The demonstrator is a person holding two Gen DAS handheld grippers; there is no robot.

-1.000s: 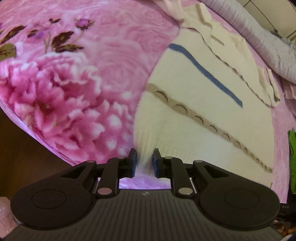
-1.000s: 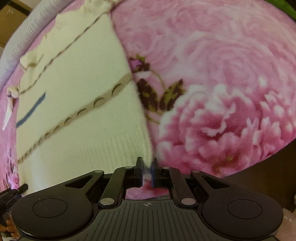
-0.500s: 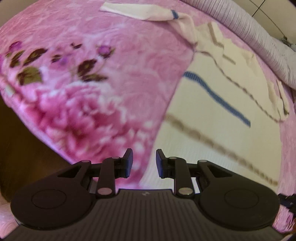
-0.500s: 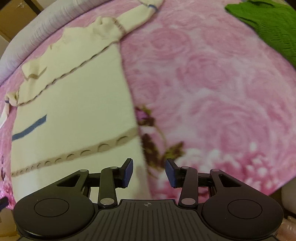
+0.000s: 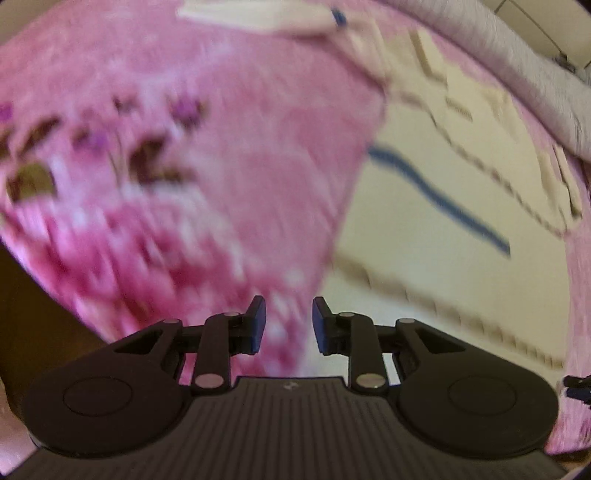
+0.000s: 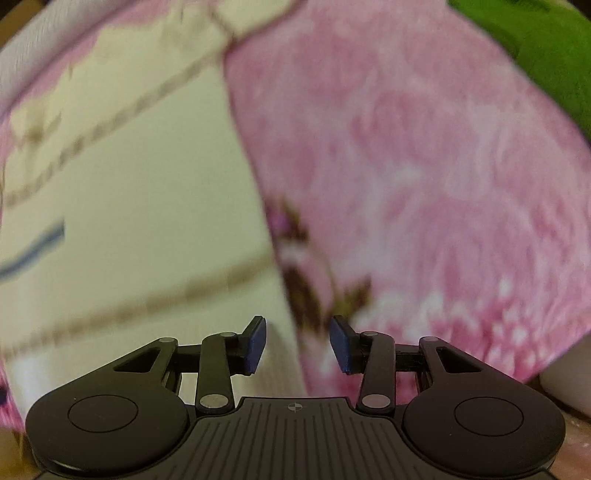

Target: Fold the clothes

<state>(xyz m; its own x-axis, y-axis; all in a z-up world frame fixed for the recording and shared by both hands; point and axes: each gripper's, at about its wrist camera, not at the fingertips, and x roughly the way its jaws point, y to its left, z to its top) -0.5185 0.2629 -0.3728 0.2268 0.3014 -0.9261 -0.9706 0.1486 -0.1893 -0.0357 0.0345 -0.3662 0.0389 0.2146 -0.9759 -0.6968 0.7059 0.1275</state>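
Tools left (image 5: 285, 320) and right (image 6: 297, 344) gape empty over sweater (image 5: 443, 236) edges; bare blanket (image 6: 424, 166) flanks.

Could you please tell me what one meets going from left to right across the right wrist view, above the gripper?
cream sweater → pink floral blanket → green garment

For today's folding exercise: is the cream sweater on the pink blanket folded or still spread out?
Spread out. The cream sweater lies flat on the pink blanket, one sleeve stretched sideways; both grippers open.
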